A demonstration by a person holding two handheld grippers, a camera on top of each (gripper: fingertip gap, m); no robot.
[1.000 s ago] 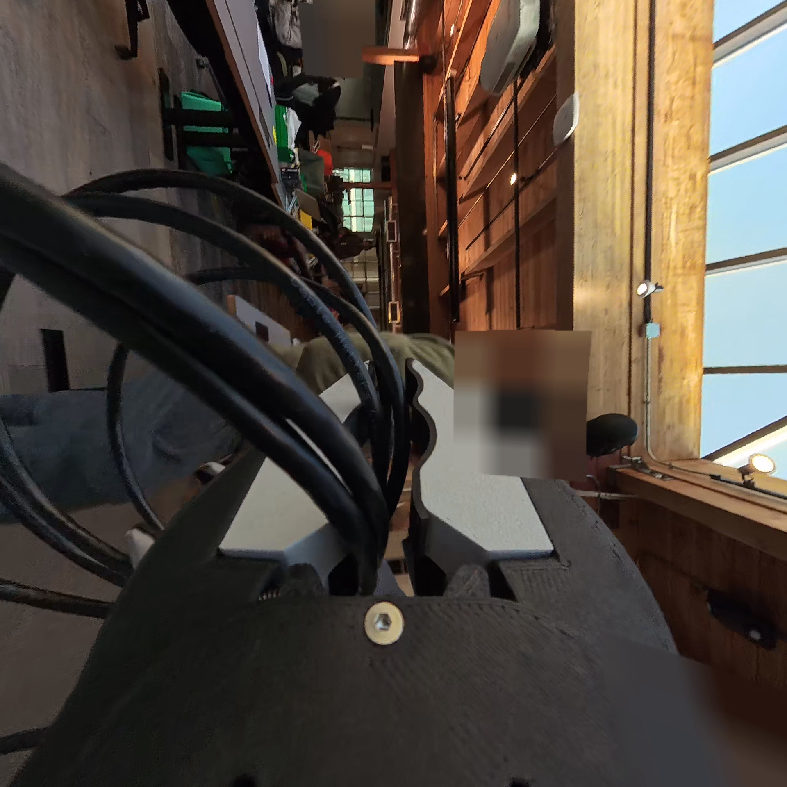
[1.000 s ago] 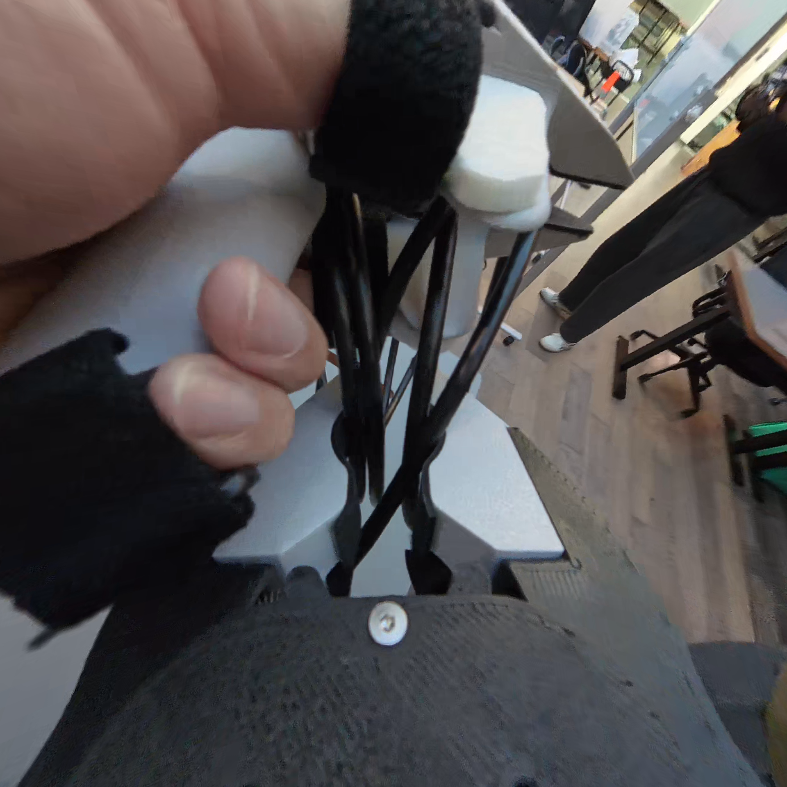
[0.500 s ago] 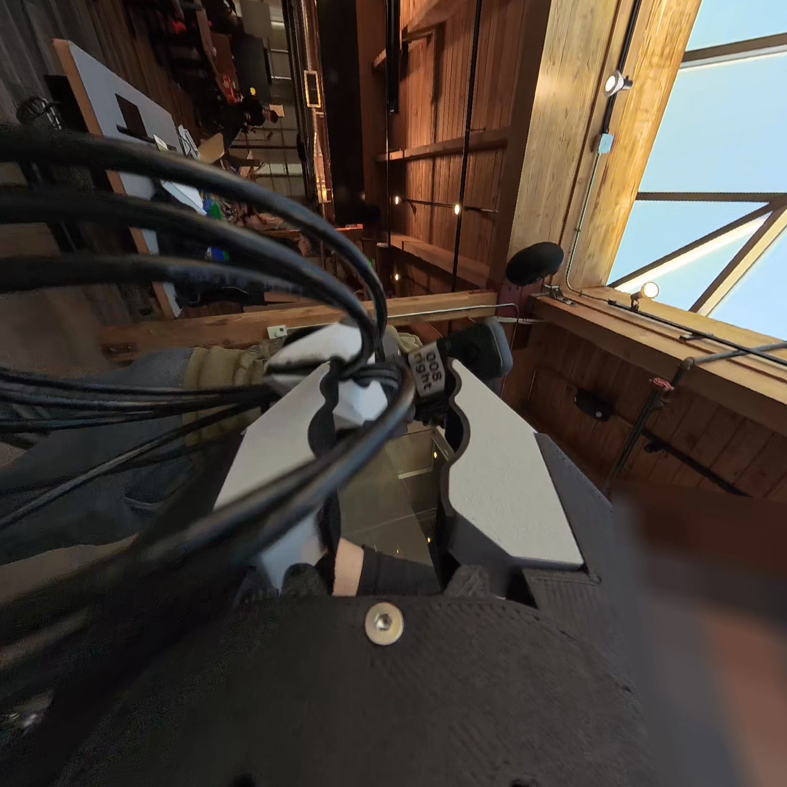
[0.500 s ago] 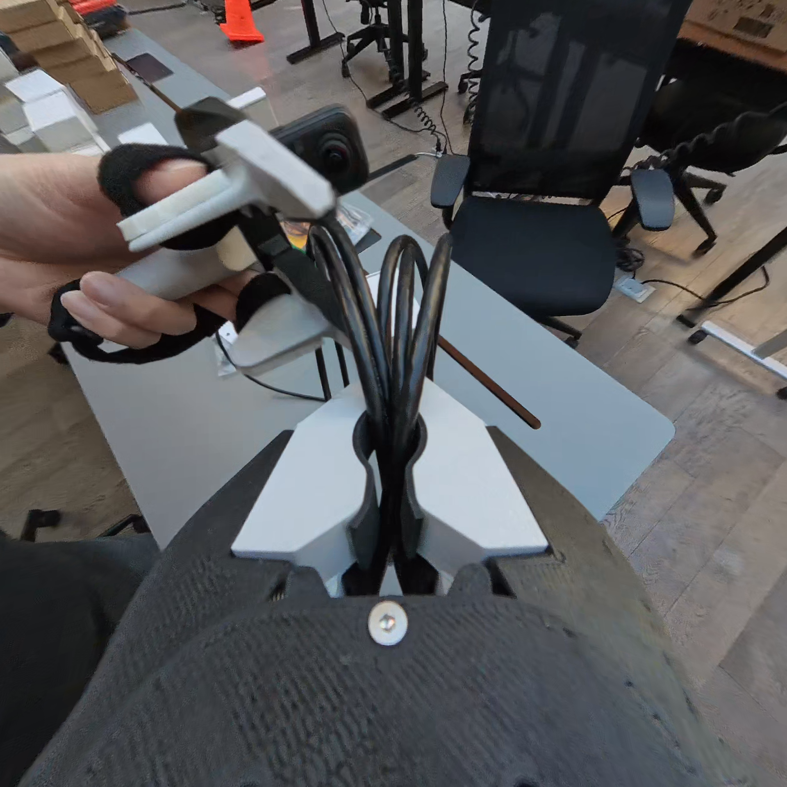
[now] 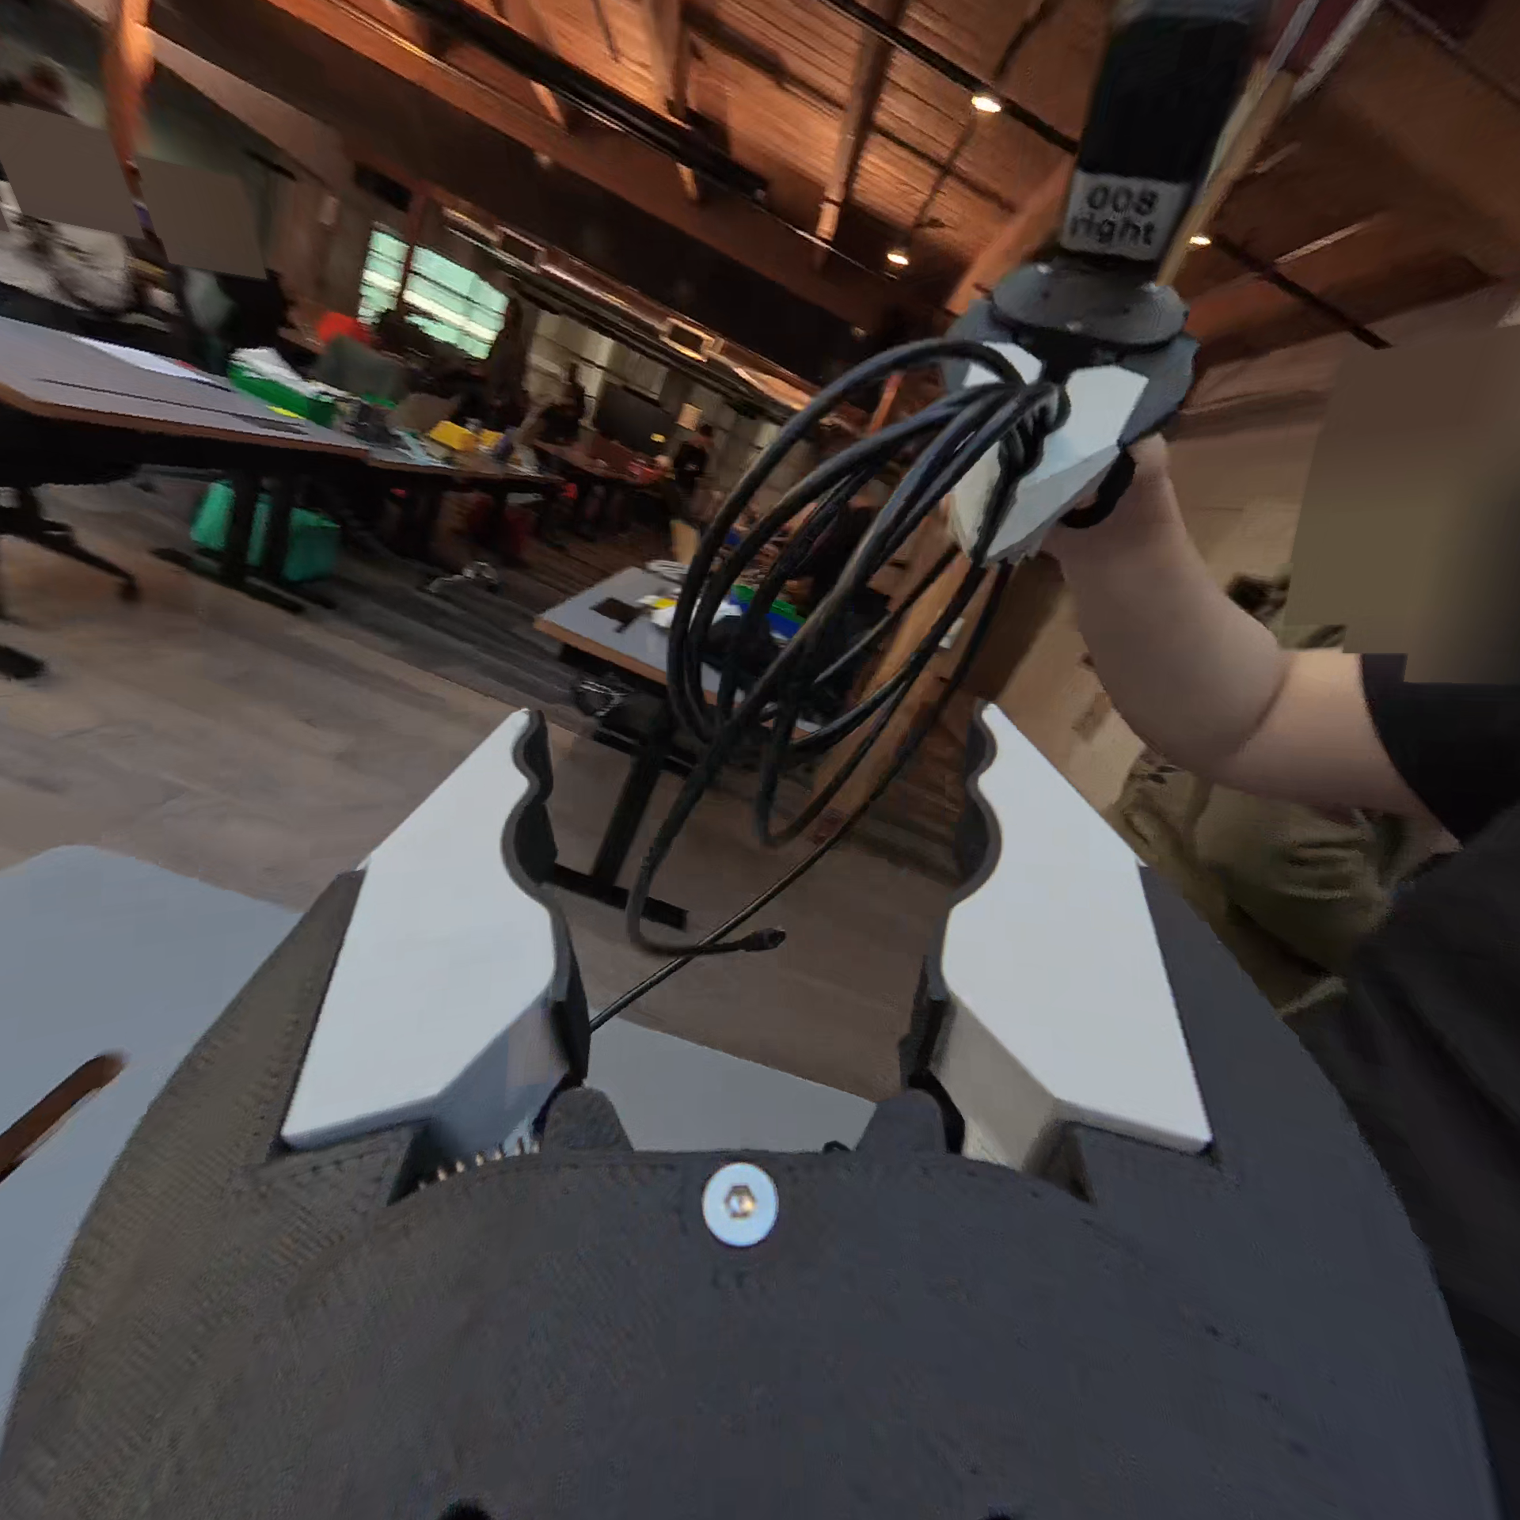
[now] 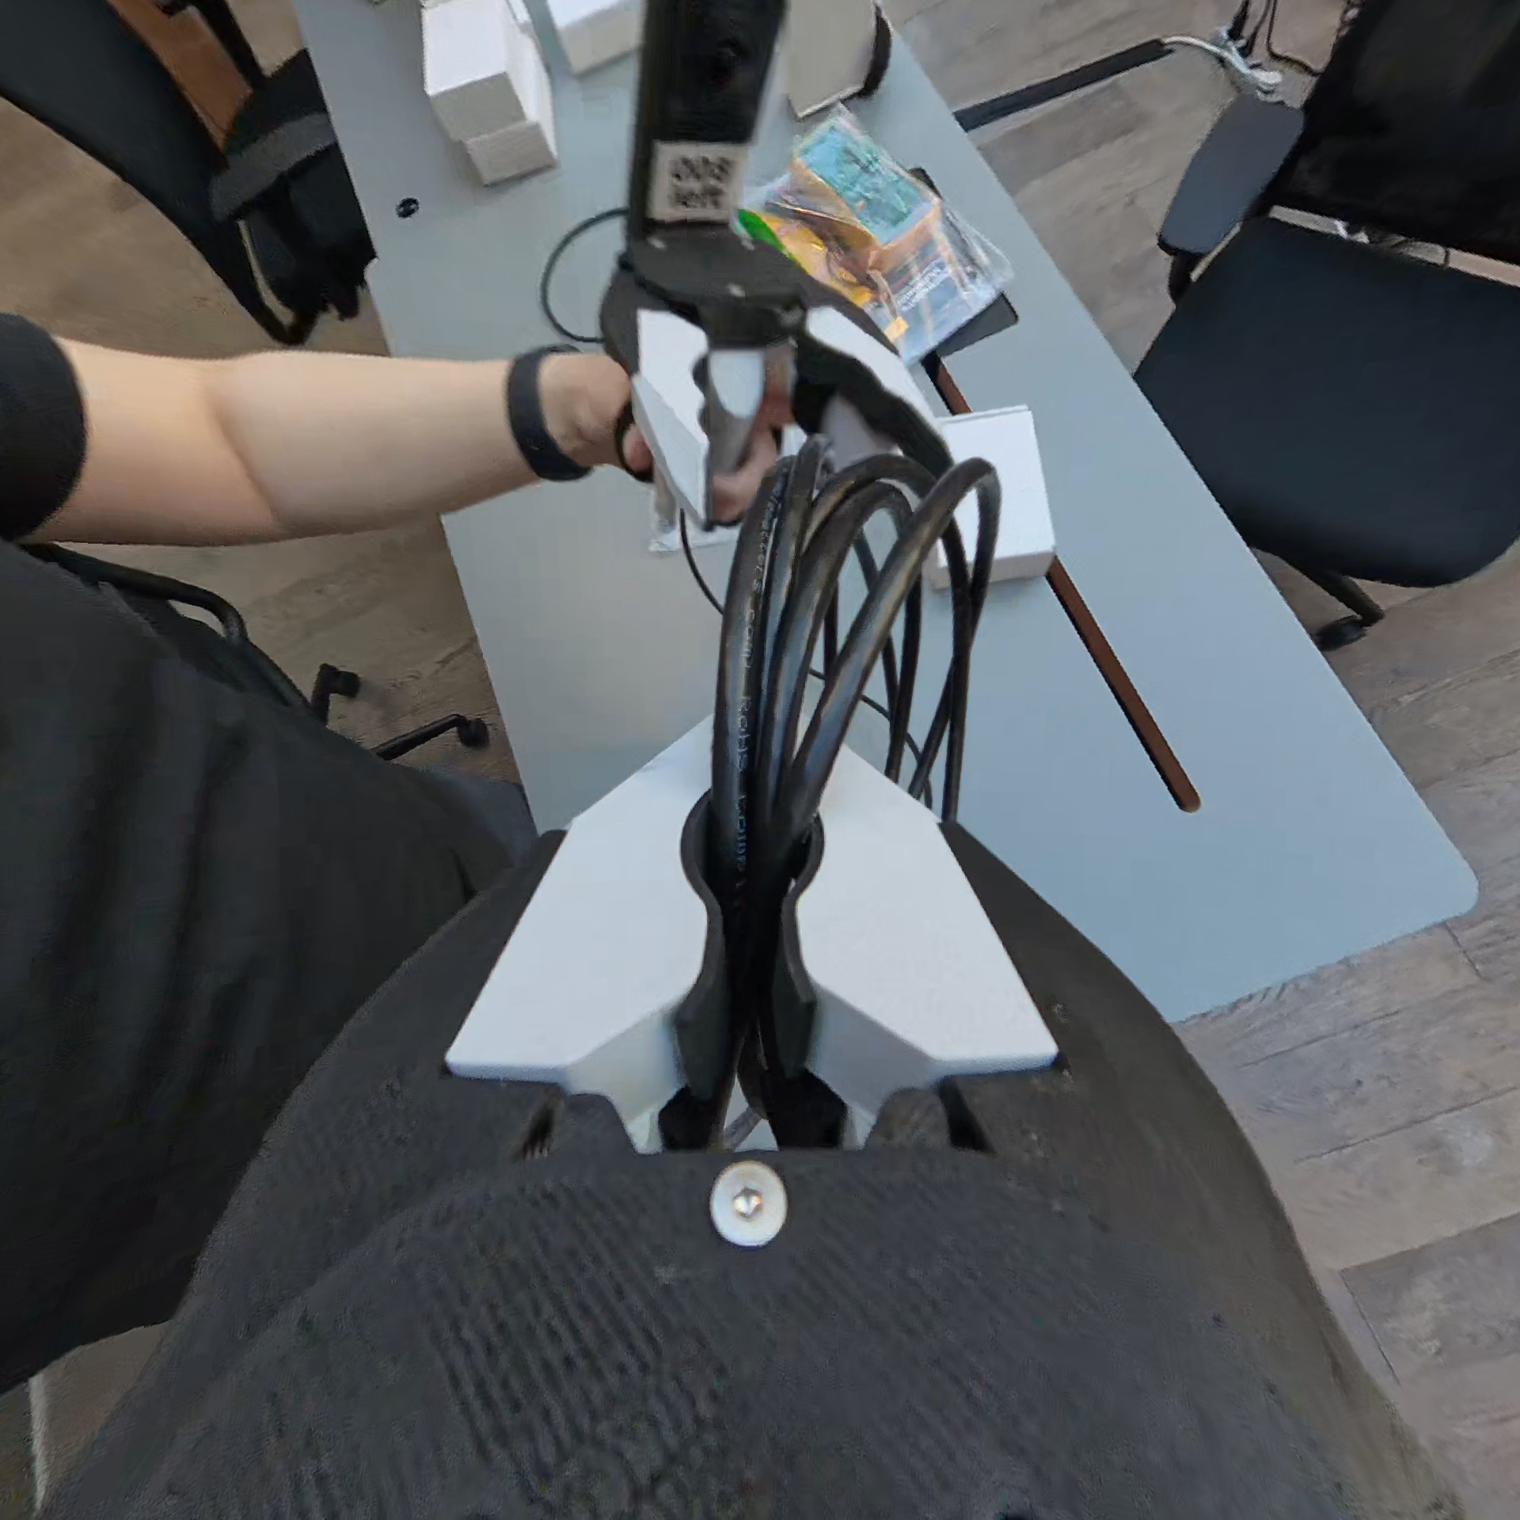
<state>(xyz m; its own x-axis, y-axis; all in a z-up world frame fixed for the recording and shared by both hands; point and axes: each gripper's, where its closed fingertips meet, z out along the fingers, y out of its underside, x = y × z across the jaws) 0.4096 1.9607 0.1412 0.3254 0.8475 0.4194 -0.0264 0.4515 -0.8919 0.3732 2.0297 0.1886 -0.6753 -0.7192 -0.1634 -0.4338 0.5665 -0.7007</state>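
Note:
A coil of black cable point(image 6: 773, 617) is clamped between the jaws of my right gripper point(image 6: 753, 822), which is shut on it. Its loops stand up over the grey table point(image 6: 1110, 740). In the left wrist view the right gripper point(image 5: 999, 535) is raised at the upper right, and the coil point(image 5: 822, 592) hangs from it with a loose end point(image 5: 765, 938) dangling. My left gripper point(image 5: 757, 740) is wide open and empty, below and in front of the coil. In the right wrist view the left gripper point(image 6: 810, 469) sits just beyond the top of the loops, held by a hand.
The grey table carries white boxes point(image 6: 999, 493), a clear plastic packet point(image 6: 888, 238) and a thin black wire point(image 6: 559, 271). Black office chairs point(image 6: 1357, 395) stand right and left of it. Other tables point(image 5: 206, 403) and people stand farther off on the wooden floor.
My left gripper has opened, let go of the cable loops and drawn back from the coil. My right gripper has kept its hold on the coil.

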